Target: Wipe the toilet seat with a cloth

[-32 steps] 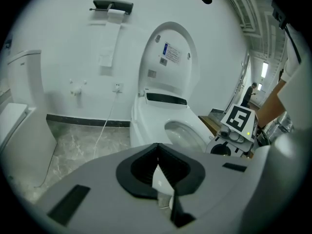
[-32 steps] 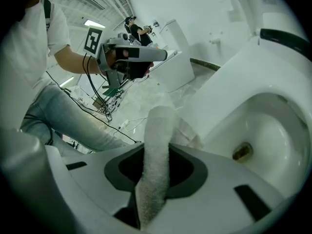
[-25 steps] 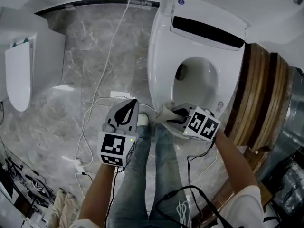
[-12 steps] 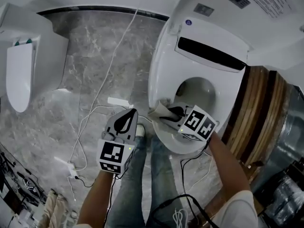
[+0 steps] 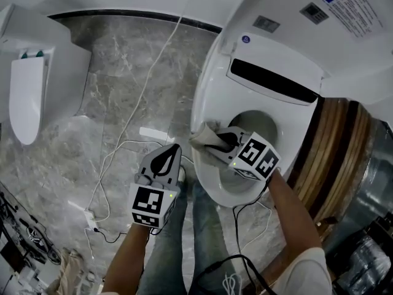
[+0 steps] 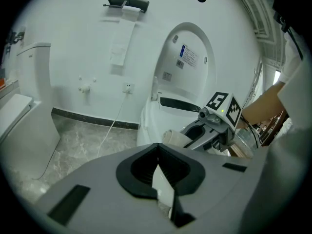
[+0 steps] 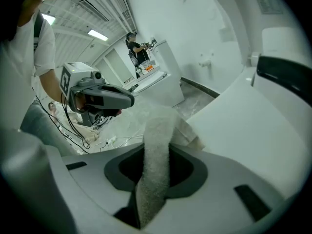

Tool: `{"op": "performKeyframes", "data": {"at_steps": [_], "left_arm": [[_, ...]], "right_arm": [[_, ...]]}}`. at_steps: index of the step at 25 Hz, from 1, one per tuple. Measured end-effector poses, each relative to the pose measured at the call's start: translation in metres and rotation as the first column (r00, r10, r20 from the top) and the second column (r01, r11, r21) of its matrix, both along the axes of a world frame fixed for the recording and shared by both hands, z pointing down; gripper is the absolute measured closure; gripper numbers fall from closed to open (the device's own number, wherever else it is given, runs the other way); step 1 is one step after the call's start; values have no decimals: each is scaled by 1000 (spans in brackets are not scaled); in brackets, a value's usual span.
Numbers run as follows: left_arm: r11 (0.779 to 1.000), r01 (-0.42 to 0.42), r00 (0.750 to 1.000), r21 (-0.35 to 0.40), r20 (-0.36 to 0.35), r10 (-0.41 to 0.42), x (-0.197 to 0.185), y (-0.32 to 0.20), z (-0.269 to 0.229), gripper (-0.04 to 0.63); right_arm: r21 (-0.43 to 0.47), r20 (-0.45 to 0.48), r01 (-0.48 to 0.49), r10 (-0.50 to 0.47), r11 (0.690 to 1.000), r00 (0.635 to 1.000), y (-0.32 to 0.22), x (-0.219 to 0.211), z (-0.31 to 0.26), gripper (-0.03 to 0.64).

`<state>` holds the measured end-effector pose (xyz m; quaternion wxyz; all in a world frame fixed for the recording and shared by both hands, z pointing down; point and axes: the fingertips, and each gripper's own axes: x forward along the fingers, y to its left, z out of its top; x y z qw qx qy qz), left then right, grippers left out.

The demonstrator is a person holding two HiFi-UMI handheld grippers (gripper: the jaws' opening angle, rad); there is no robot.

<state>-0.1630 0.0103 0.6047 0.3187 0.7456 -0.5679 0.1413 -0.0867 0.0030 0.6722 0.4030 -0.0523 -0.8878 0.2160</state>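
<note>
On the marble floor (image 5: 123,85) at the right of the scene stands the toilet with its lid (image 5: 319,17) raised. The toilet seat (image 5: 206,97) lies down around the bowl opening (image 5: 264,118), and its long axis runs from near to far.

On the left limb of the seat, towards the near end, lies the cloth (image 5: 206,139), a pale towel bunched at its free end and touching the seat surface. From the right hand-held gripper (image 5: 220,145) the unwiped far part of this limb lies straight ahead, along the long axis. I judge that the coming stroke should follow the rim in that direction. The right hand is clearly the nearer one, because it is already over the seat.

The left hand-held gripper (image 5: 167,153) hangs over the floor, just left of the bowl and apart from it.

In the right gripper view, the right hand-held gripper pinches the cloth. A thick fold runs up between its two jaws and hangs over their tips. In the left gripper view, the left hand-held gripper has its jaws pressed together. Only a thin pale sliver shows at the seam, and I cannot say what it is. It touches neither the seat nor the cloth.
</note>
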Motion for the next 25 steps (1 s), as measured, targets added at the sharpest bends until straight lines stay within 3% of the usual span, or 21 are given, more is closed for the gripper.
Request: {"op": "performKeyframes", "data": {"at_steps": [9, 17, 25], "left_arm": [[1000, 13, 1000, 1, -9, -13, 11, -14, -1, 584], [1000, 22, 1000, -14, -9, -22, 17, -24, 1, 584], [1000, -9, 1000, -9, 2, 9, 38, -40, -4, 584]], "right_arm": [[23, 58, -210, 208, 977, 976, -71, -10, -7, 517], [31, 83, -266, 262, 964, 961, -105, -13, -12, 517], [39, 92, -385, 380, 922, 920, -130, -2, -14, 517]]}}
